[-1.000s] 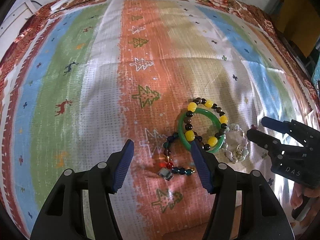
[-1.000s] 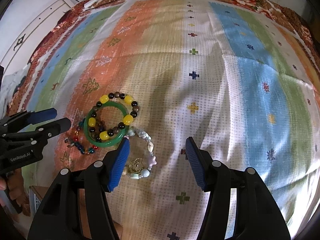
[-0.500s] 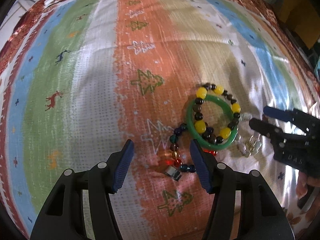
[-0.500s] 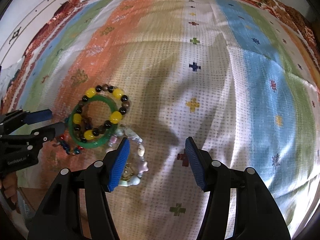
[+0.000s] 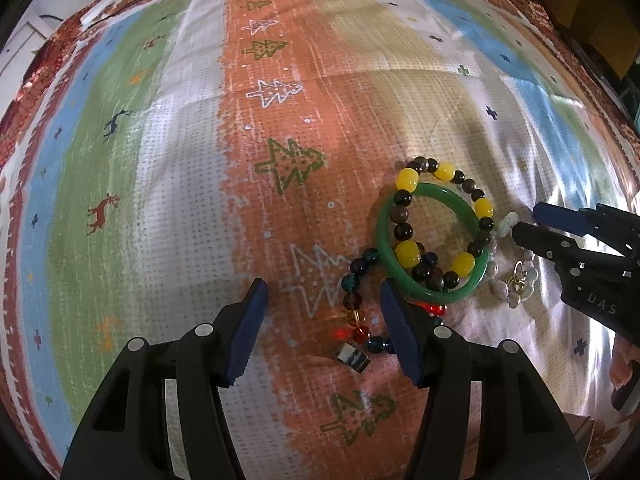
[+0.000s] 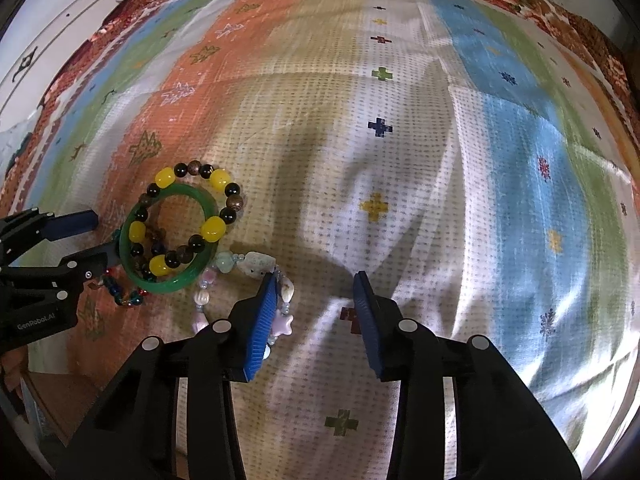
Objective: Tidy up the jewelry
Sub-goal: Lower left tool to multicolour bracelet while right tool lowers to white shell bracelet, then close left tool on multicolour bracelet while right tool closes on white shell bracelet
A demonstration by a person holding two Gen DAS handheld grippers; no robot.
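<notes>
Bracelets overlap our green bangle [image 5: 430, 294] on the striped cloth [image 5: 168, 200]. Beside it, our left gripper [image 5: 322, 294] gapes empty. Our right gripper [image 6: 316, 284], jaws just narrowing, stands parted beside the shell bracelet [image 6: 256, 264], gripping nothing.

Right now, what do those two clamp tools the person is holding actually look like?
Both are black plastic frames with round silver screws. The left gripper and right gripper have flat, ribbed blue pads on their jaws. White lettering marks their sides: "GenRobot.AI" on the left, "DAS" on the right.

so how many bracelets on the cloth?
4, clustered. Green bangle in the middle; yellow-and-dark bead bracelet lying across it; dark glass-bead bracelet at the left gripper; pale charm bracelet under the right gripper. More could be hidden.
</notes>
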